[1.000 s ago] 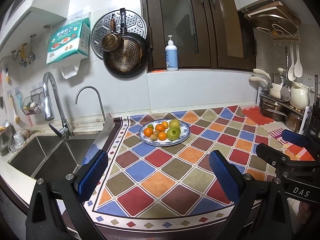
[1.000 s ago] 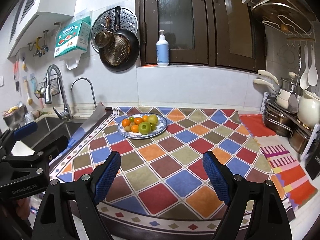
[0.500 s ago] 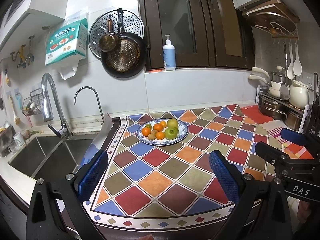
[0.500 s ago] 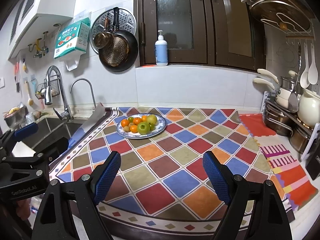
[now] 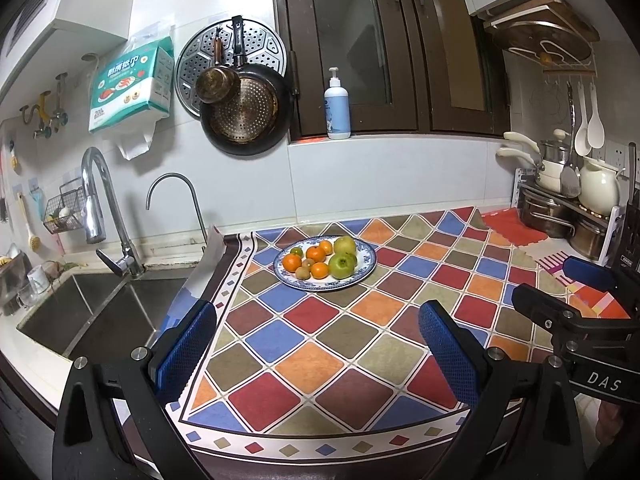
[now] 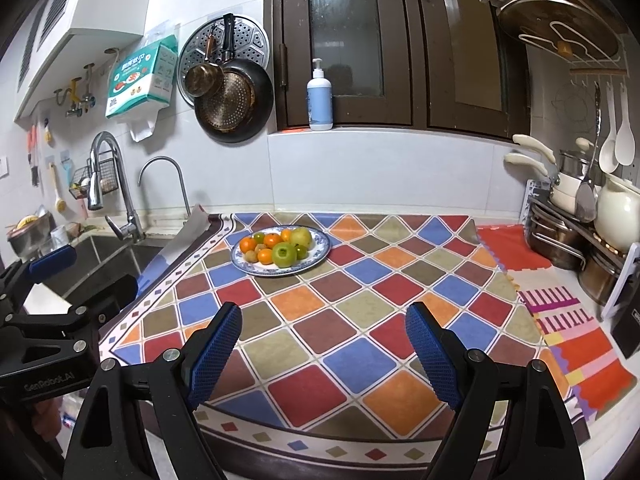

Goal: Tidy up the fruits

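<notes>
A blue-rimmed white plate [image 5: 366,270] sits at the back of the checked mat, also in the right wrist view [image 6: 320,256]. On it lie a green apple [image 5: 342,265], a yellow-green pear [image 5: 345,245], several oranges [image 5: 292,263] and small kiwis. My left gripper [image 5: 318,346] is open and empty, well in front of the plate. My right gripper [image 6: 324,350] is open and empty, also well short of the plate. Each gripper shows at the edge of the other's view.
A steel sink [image 5: 96,316] with two taps lies left of the mat. Pots and a white kettle [image 6: 616,216] stand on a rack at the right. A striped cloth [image 6: 576,340] lies right of the mat. Pans hang on the back wall.
Both grippers have drawn back slightly from the plate, which now looks a little smaller and farther. Both stay open. The fruit has not moved.
</notes>
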The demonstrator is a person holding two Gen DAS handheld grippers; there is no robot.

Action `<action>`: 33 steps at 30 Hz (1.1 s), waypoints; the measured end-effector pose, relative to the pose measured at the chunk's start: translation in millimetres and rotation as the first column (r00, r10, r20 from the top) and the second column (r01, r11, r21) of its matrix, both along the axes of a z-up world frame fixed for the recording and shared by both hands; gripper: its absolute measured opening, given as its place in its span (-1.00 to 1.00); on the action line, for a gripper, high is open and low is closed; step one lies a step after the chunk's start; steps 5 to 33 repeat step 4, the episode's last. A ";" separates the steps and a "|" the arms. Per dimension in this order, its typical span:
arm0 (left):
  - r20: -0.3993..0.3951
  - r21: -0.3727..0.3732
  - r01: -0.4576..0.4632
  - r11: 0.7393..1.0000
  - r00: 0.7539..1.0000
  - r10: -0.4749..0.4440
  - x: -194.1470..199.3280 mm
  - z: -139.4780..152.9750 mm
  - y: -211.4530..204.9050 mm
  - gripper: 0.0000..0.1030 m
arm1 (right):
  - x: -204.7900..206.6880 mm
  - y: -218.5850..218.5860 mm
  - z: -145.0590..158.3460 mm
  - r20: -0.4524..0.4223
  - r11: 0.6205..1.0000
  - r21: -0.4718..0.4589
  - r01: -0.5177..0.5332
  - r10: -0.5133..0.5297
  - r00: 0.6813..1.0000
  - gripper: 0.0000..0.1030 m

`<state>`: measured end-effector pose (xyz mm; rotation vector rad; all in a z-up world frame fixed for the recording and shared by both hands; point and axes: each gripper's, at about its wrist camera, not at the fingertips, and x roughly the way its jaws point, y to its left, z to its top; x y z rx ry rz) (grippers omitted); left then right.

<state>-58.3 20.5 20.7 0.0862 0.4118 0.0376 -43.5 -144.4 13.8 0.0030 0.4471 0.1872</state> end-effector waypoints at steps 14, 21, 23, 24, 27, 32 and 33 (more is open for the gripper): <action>-0.001 0.000 0.001 1.000 1.000 -0.001 0.7 -0.1 0.2 1.00 | -0.2 0.2 -0.2 -0.001 1.000 0.001 0.000 0.000 1.000 0.64; -0.001 0.000 0.001 1.000 1.000 -0.001 0.7 -0.1 0.2 1.00 | -0.2 0.2 -0.2 -0.001 1.000 0.001 0.000 0.000 1.000 0.64; -0.001 0.000 0.001 1.000 1.000 -0.001 0.7 -0.1 0.2 1.00 | -0.2 0.2 -0.2 -0.001 1.000 0.001 0.000 0.000 1.000 0.64; -0.001 0.000 0.001 1.000 1.000 -0.001 0.7 -0.1 0.2 1.00 | -0.2 0.2 -0.2 -0.001 1.000 0.001 0.000 0.000 1.000 0.64; -0.001 0.000 0.001 1.000 1.000 -0.001 0.7 -0.1 0.2 1.00 | -0.2 0.2 -0.2 -0.001 1.000 0.001 0.000 0.000 1.000 0.64; -0.001 0.000 0.001 1.000 1.000 -0.001 0.7 -0.1 0.2 1.00 | -0.2 0.2 -0.2 -0.001 1.000 0.001 0.000 0.000 1.000 0.64; -0.001 0.000 0.001 1.000 1.000 -0.001 0.7 -0.1 0.2 1.00 | -0.2 0.2 -0.2 -0.001 1.000 0.001 0.000 0.000 1.000 0.64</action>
